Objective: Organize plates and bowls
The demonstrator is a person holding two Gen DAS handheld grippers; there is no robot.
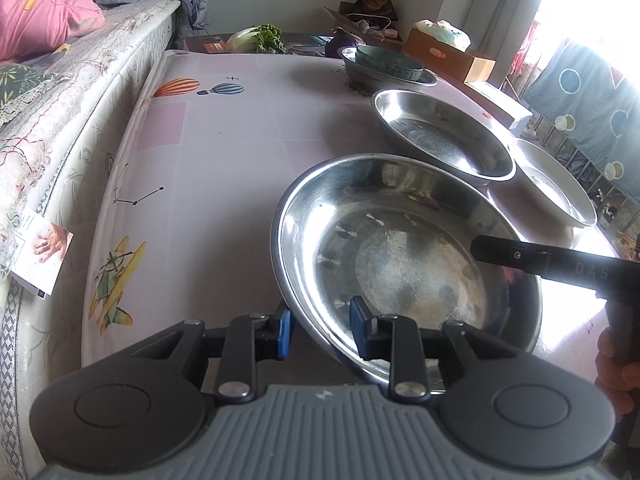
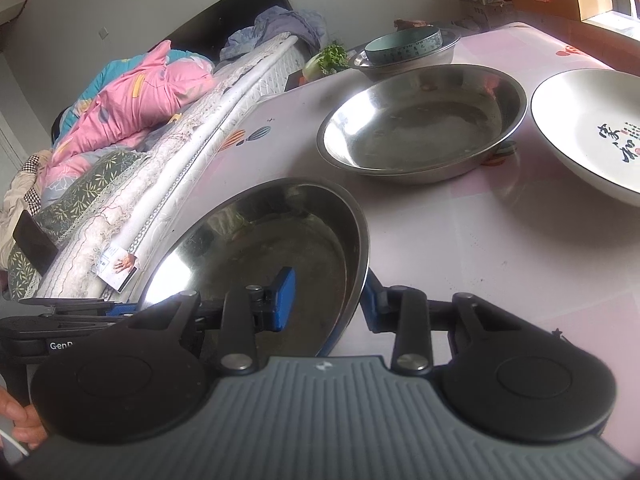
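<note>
Grippers both pinch the near steel pan [image 1: 400,248]: left gripper [image 1: 320,326] jaws on one rim, right gripper [image 2: 326,300] jaws on the other, over the bench [image 1: 224,152].

I am holding my left gripper [image 1: 320,328] low in the frame, angled downward, its blue pads pinching a steel rim; my right gripper [image 2: 326,300] is clamping likewise, and my right hand [image 1: 616,368] is showing at the lower right edge.
</note>
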